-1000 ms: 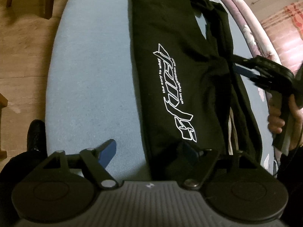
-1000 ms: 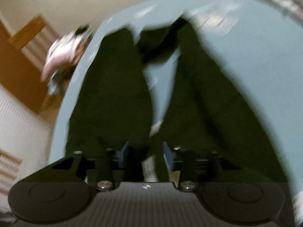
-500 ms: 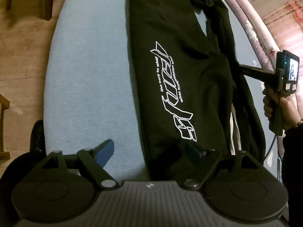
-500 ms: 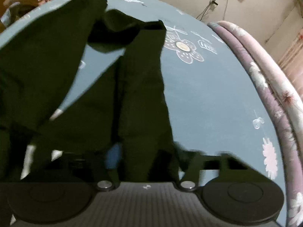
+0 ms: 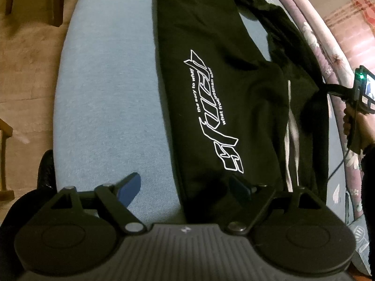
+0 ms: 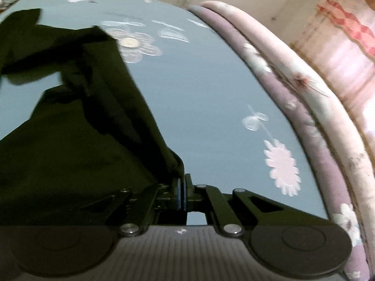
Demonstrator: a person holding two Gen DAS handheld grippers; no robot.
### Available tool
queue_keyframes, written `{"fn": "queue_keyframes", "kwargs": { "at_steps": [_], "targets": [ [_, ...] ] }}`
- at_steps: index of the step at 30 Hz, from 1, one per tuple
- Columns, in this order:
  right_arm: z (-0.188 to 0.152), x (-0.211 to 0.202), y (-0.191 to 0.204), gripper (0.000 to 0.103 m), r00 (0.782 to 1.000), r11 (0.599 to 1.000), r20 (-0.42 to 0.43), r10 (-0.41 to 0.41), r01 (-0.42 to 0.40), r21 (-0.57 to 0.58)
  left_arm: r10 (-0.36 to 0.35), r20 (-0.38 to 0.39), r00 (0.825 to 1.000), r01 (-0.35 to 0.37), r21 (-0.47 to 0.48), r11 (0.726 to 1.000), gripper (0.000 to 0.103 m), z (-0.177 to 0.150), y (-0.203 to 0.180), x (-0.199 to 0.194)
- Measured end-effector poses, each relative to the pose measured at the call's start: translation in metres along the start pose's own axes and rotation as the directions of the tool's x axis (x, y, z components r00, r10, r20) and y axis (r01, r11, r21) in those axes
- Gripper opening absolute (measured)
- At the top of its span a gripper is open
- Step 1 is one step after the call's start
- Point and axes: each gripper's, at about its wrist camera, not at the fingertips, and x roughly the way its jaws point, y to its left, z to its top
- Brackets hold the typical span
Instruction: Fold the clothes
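Right gripper [image 6: 181, 195] tugged black trousers [image 5: 211, 93] (white-printed) sideways.

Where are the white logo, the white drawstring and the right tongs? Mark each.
white logo [image 5: 212, 114]: left wrist view, middle of the print.
white drawstring [image 5: 291, 126]: left wrist view, mid-length of the cord.
right tongs [image 6: 182, 193]: right wrist view, between the shut tips.

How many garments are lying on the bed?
1: a black printed fabric garment lying lengthwise along the blue bedsheet, its far side edge pinched in the right tool. Others may be hidden.
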Motion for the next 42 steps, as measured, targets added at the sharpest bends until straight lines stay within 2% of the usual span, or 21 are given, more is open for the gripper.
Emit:
{"fn": "queue_keyframes", "kwargs": {
  "at_steps": [5, 9, 12, 13, 14, 17, 18, 20, 23, 26, 28, 30, 31, 32, 34, 37, 39, 42],
  "targets": [
    [-0.006, 0.015, -0.024, 0.003, 0.997, 0.996, -0.041, -0.065, 0.067, 0.049, 0.010, -0.003, 1.000, -0.010, 0.010, 1.000, 0.083, 0.000, -0.001, -0.001],
    [-0.014, 0.035, -0.031, 0.004, 0.994, 0.995, -0.100, -0.033, 0.042, 0.089, 0.017, -0.005, 1.000, -0.017, 0.018, 1.000, 0.085, 0.000, -0.001, -0.001],
    [-0.022, 0.037, -0.039, 0.020, 0.993, 0.988, -0.106, 0.049, -0.032, 0.150, 0.023, -0.007, 1.000, -0.022, 0.022, 1.000, 0.085, 0.001, -0.002, -0.002],
    [-0.026, 0.031, -0.048, 0.037, 0.990, 0.977, -0.096, 0.099, -0.078, 0.197, 0.024, -0.007, 1.000, -0.024, 0.022, 0.999, 0.085, 0.001, -0.003, -0.002],
    [-0.029, 0.025, -0.057, 0.046, 0.985, 0.961, -0.084, 0.152, -0.127, 0.246, 0.025, -0.007, 1.000, -0.025, 0.022, 0.999, 0.085, 0.002, -0.003, -0.002],
    [-0.046, 0.003, -0.087, 0.053, 0.949, 0.891, -0.040, 0.311, -0.277, 0.361, 0.027, -0.007, 1.000, -0.027, 0.021, 0.999, 0.085, 0.002, -0.004, -0.002],
    [-0.053, -0.004, -0.095, 0.055, 0.938, 0.872, -0.032, 0.345, -0.307, 0.381, 0.032, -0.008, 0.999, -0.031, 0.023, 0.999, 0.085, 0.002, -0.005, -0.002],
    [-0.071, -0.014, -0.108, 0.065, 0.914, 0.838, -0.031, 0.405, -0.357, 0.414, 0.045, -0.014, 0.999, -0.045, 0.033, 0.998, 0.085, 0.002, -0.008, -0.001],
    [-0.106, -0.018, -0.117, 0.065, 0.877, 0.801, -0.074, 0.475, -0.396, 0.450, 0.077, -0.025, 0.997, -0.076, 0.044, 0.996, 0.085, 0.003, -0.014, 0.000],
    [-0.137, -0.014, -0.120, 0.064, 0.860, 0.789, -0.109, 0.498, -0.398, 0.469, 0.109, -0.025, 0.994, -0.107, 0.067, 0.992, 0.085, 0.000, -0.024, -0.004],
    [-0.154, -0.013, -0.121, 0.060, 0.835, 0.747, -0.086, 0.544, -0.435, 0.503, 0.107, -0.021, 0.994, -0.105, 0.088, 0.991, 0.085, -0.004, -0.032, -0.008],
    [-0.166, -0.014, -0.120, 0.036, 0.812, 0.703, -0.042, 0.582, -0.476, 0.528, 0.110, -0.019, 0.994, -0.108, 0.102, 0.989, 0.085, -0.008, -0.038, -0.011],
    [-0.169, -0.015, -0.118, 0.016, 0.803, 0.688, -0.027, 0.595, -0.492, 0.534, 0.118, -0.017, 0.993, -0.115, 0.106, 0.988, 0.085, -0.010, -0.041, -0.013],
    [-0.172, -0.016, -0.117, 0.011, 0.795, 0.673, -0.012, 0.607, -0.505, 0.541, 0.124, -0.014, 0.992, -0.122, 0.109, 0.987, 0.085, -0.013, -0.043, -0.014],
    [-0.175, -0.031, -0.111, 0.007, 0.799, 0.673, 0.004, 0.602, -0.510, 0.535, 0.134, -0.009, 0.991, -0.132, 0.114, 0.985, 0.085, -0.017, -0.045, -0.019],
    [-0.178, -0.043, -0.116, 0.006, 0.847, 0.729, -0.019, 0.531, -0.444, 0.521, 0.138, 0.003, 0.990, -0.137, 0.118, 0.983, 0.085, -0.023, -0.050, -0.025],
    [-0.184, -0.038, -0.126, 0.006, 0.848, 0.712, -0.032, 0.530, -0.424, 0.560, 0.138, 0.010, 0.990, -0.138, 0.118, 0.983, 0.085, -0.026, -0.051, -0.031],
    [-0.191, -0.033, -0.131, 0.014, 0.824, 0.679, -0.055, 0.563, -0.424, 0.599, 0.146, 0.009, 0.989, -0.146, 0.121, 0.982, 0.085, -0.030, -0.054, -0.033]
  ]
}}
